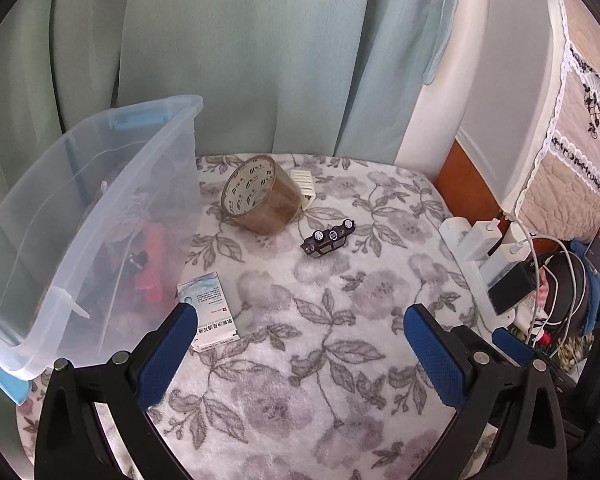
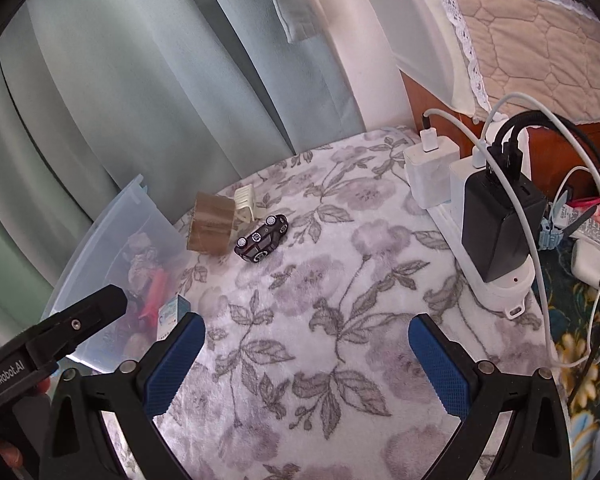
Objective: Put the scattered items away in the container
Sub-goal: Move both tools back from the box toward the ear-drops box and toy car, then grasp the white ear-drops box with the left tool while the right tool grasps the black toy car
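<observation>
You are holding the left gripper (image 1: pixel 300 344) with its blue-padded fingers (image 1: pixel 168 356) spread apart and empty, hovering low over the grey floral plush cloth (image 1: pixel 320 360). You are holding the right gripper (image 2: pixel 306 354) the same way, spread wide and gripping nothing.

The clear plastic storage bin with blue latches (image 1: pixel 80 216) is serving as the landmark; it is sitting at the cloth's left edge and already holding red and dark items, so the sorting is likely under way.

- The small white-and-blue printed carton (image 1: pixel 210 312) is lying just beside the bin's near wall, partly under your left finger.
- The brown roll of packing tape (image 1: pixel 260 196) is resting on its side, to the right of the bin's far corner.
- The cream ribbed plastic piece (image 1: pixel 304 186) is touching the roll on the side away from the bin.
- The dark toy car (image 1: pixel 329 238) is lying wheels-up, farther right of the bin than the roll.

Both grippers are spread because no item is yet selected
</observation>
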`<state>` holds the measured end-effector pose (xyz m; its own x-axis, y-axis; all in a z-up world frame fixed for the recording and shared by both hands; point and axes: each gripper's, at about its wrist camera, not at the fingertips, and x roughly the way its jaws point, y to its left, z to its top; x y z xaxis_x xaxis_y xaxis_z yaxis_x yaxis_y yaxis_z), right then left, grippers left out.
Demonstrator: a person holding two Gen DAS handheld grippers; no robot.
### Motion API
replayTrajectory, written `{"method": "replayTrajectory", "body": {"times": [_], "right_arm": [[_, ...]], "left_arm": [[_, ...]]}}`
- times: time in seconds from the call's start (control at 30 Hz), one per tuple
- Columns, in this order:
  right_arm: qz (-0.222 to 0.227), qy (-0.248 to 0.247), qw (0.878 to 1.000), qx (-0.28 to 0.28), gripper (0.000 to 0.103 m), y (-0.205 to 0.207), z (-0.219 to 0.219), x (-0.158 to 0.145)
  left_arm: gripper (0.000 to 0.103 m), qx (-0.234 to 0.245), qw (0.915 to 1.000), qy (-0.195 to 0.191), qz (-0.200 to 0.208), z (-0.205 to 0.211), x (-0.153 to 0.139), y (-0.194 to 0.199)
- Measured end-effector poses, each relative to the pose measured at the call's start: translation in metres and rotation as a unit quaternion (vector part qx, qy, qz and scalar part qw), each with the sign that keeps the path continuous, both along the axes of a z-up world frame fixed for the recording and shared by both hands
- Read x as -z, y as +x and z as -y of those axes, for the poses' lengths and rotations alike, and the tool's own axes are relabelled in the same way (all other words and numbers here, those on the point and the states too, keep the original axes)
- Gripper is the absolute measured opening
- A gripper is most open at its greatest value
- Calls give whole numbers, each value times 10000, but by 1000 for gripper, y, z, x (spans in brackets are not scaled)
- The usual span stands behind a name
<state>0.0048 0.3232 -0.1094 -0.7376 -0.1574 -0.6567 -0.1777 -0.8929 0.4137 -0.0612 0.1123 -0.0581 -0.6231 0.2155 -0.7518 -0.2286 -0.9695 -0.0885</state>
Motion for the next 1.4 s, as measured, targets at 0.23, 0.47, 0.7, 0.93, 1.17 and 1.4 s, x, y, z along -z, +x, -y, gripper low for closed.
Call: {"method": "replayTrajectory", "body": {"times": [0.23, 0.47, 0.7, 0.93, 1.17, 1.4], "right_arm": [[268, 328, 9991, 65, 103, -13, -1, 10], [418, 535, 9977, 68, 103, -28, 0, 15], [320, 634, 9975, -31, 103, -40, 5, 15], [323, 435, 9981, -307, 102, -53, 10, 23], [265, 397, 9973, -550, 101, -68, 20, 28], [399, 195, 9966, -698, 97, -96, 26, 41]], "left_arm": [[103, 4, 9990, 205, 402, 5, 24, -13], [103, -571, 9967, -74, 567, 14, 44, -25], [103, -1331, 9870, -227, 873, 29, 72, -40], [101, -1606, 9809, -348, 1040, 29, 95, -49], [84, -1892, 9746, -181, 1184, 37, 112, -62], [83, -1926, 9754, -116, 1066, 37, 115, -69]]}}
